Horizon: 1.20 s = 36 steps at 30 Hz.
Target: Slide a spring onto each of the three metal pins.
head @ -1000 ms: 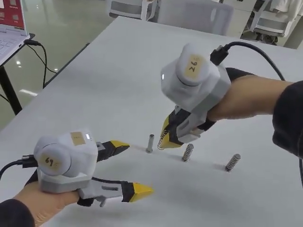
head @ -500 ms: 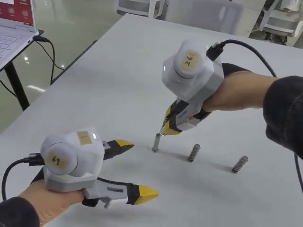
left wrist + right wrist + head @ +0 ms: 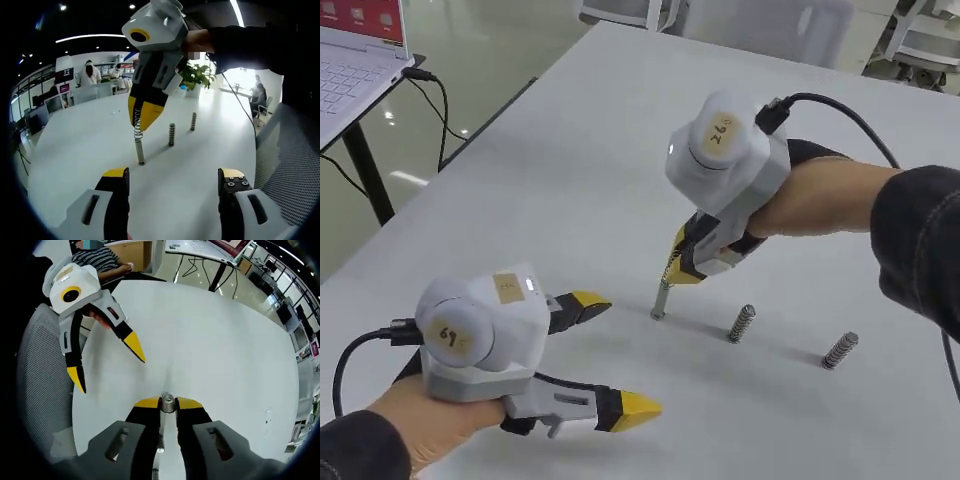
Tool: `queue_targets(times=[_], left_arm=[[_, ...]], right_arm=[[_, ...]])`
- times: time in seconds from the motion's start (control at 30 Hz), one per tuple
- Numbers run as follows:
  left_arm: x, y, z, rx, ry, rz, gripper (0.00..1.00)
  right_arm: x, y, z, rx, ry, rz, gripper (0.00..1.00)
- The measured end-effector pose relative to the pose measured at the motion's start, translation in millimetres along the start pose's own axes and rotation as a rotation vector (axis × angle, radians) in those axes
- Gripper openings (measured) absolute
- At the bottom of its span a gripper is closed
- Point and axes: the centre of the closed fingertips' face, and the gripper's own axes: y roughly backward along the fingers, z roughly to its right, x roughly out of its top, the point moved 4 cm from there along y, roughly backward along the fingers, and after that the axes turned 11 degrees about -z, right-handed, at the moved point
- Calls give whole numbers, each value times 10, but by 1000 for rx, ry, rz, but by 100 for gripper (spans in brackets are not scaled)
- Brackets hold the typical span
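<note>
Two hand-held grippers are here, white-bodied with yellow-tipped black jaws: the left hand-held gripper (image 3: 620, 354) and the right hand-held gripper (image 3: 676, 270). Each has two jaws, which makes four jaws.

There are three coiled steel springs. The first spring (image 3: 666, 280) is pinched in the right hand-held gripper. The second spring (image 3: 741, 323) and the third spring (image 3: 839, 350) stand upright on the white tabletop (image 3: 570, 180).

One bare silver metal pin (image 3: 660, 305) stands there. Whether pins sit inside the two standing springs is too small to tell.

One open laptop (image 3: 345, 60) sits off to the side.

There are three black cables: one at the laptop (image 3: 440, 100) and one trailing from each hand-held gripper.
</note>
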Motion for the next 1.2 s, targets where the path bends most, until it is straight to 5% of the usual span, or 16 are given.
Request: queue_targets(times=[0.8, 1.2], left_arm=[[-66, 22, -34, 1, 21, -3, 67], [-88, 12, -39, 3, 29, -5, 66]], right_arm=[[-30, -318, 47, 42, -1, -63, 13], [-56, -497, -51, 61, -4, -86, 13]])
